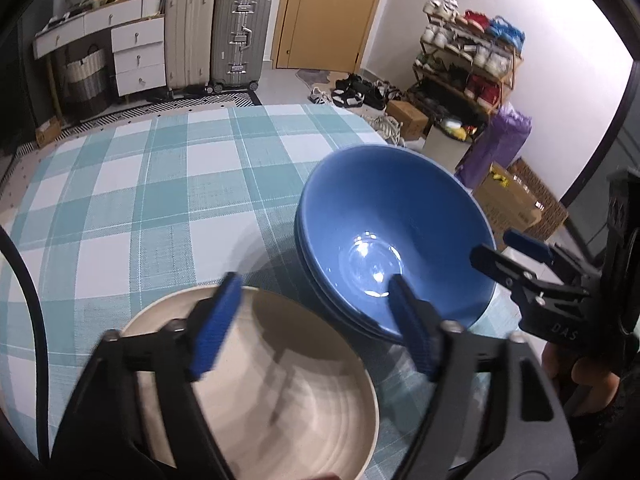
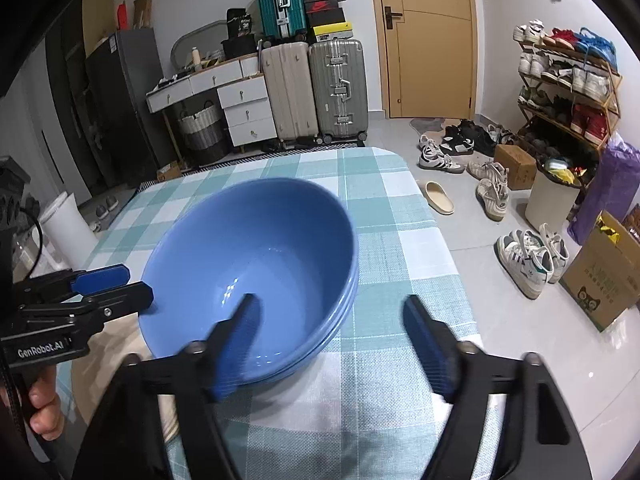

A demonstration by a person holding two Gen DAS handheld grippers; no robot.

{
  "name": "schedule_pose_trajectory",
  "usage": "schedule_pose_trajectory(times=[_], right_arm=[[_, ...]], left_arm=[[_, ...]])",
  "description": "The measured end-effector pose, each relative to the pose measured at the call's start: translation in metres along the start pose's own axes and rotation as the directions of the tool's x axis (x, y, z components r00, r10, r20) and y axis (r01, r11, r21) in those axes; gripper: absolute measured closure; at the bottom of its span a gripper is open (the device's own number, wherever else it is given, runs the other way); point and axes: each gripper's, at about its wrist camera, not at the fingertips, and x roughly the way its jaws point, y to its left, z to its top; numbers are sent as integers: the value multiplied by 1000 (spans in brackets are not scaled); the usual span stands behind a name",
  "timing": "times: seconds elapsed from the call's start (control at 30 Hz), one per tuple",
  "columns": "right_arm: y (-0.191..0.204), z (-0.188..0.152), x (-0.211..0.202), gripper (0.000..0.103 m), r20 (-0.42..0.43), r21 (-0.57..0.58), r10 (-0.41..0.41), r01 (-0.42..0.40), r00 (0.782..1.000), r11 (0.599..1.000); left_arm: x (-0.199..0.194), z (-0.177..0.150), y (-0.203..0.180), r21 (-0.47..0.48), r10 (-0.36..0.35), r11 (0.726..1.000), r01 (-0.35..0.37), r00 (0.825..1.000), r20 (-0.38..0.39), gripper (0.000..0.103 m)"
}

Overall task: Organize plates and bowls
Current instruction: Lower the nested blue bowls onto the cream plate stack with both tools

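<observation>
Releasing: both grippers stand with jaws wide and nothing pressed between the pads; this reads as the let-go after a placement.
Left gripper [image 1: 316, 322]: spread wide over the near rim of the beige plate [image 1: 280, 400], one blue pad above the plate's far edge, the other overlapping the near rim of the blue bowls; neither visibly clamps anything.
Right gripper [image 2: 332, 344]: also wide, its left finger inside the top bowl near the rim, its right finger out over the checked tablecloth [image 2: 380, 240], so the bowl wall sits between the fingers but is not pinched.
Blue bowls [image 2: 256, 256]: a nested stack, three rims countable at the side, resting on the cloth near the table's right edge and tilted slightly in this view.
Beige plate, place: just beside the stack on the near-left, its rim touching or nearly touching the bowls; which cannot be told.
Doing it well: likely best to lift each gripper straight back along its fingers, so that no pad drags a rim.
Risk: the right gripper's inner finger could hook the top bowl and shift the stack towards the table edge.
Check: the stack should sit level and clear of the plate before the hands go.
</observation>
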Motion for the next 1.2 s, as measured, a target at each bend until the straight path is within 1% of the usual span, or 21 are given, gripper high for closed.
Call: schedule_pose_trajectory(times=[0.07, 0.1, 0.17, 0.2, 0.5, 0.7, 0.77, 0.83, 0.9, 0.93, 0.97, 1.0, 1.03, 1.07, 1.13, 1.2], right_arm=[[-2, 1, -1, 13, 0, 23, 4, -4, 1000, 1000], [-3, 1, -1, 11, 3, 31, 6, -6, 1000, 999], [-8, 1, -1, 6, 4, 49, 8, -8, 1000, 999], [-9, 1, -1, 5, 5, 56, 10, -11, 1000, 998], [-23, -5, 7, 5, -1, 135, 60, -59, 998, 989], [-27, -11, 17, 6, 7, 195, 130, -129, 991, 972], [-27, -12, 20, 18, 4, 199, 144, -142, 990, 970], [-26, -13, 22, 22, -5, 202, 155, -151, 988, 968], [-25, -13, 24, 28, -6, 205, 167, -162, 986, 965], [-24, -13, 25, 33, -5, 208, 175, -170, 985, 963], [-24, -13, 25, 35, -4, 209, 179, -174, 984, 962], [-23, -13, 25, 35, -2, 208, 183, -178, 983, 962], [-22, -12, 24, 37, 2, 206, 184, -180, 983, 962], [-22, -12, 24, 42, 5, 201, 188, -185, 982, 962], [-19, -11, 24, 45, 2, 187, 191, -188, 982, 964], [-16, -11, 23, 50, 2, 173, 184, -182, 983, 968]], left_arm=[[2, 3, 5, -23, -12, 1000, 12, 1000, -3, 21], [3, 4, 7, -32, -18, 999, 18, 1000, -4, 19], [7, 5, 11, -55, -30, 998, 30, 1000, -3, 11], [9, 6, 13, -67, -33, 997, 33, 999, -5, 0], [36, 8, 27, -171, -70, 983, 65, 997, -23, 1], [53, 7, 36, -251, -109, 963, 99, 994, -26, 2], [57, 7, 36, -254, -120, 961, 110, 992, -24, 5], [62, 7, 34, -251, -134, 960, 122, 990, -31, 19], [65, 7, 33, -252, -144, 959, 130, 989, -39, 26], [65, 6, 32, -250, -154, 958, 140, 987, -39, 31], [66, 6, 30, -242, -172, 957, 158, 984, -37, 34], [66, 6, 27, -233, -178, 958, 166, 984, -32, 39], [65, 6, 25, -224, -170, 961, 160, 985, -27, 43], [65, 6, 24, -216, -167, 964, 157, 986, -27, 46], [65, 8, 19, -199, -170, 967, 161, 985, -33, 59], [66, 8, 18, -198, -183, 965, 172, 983, -35, 65]])
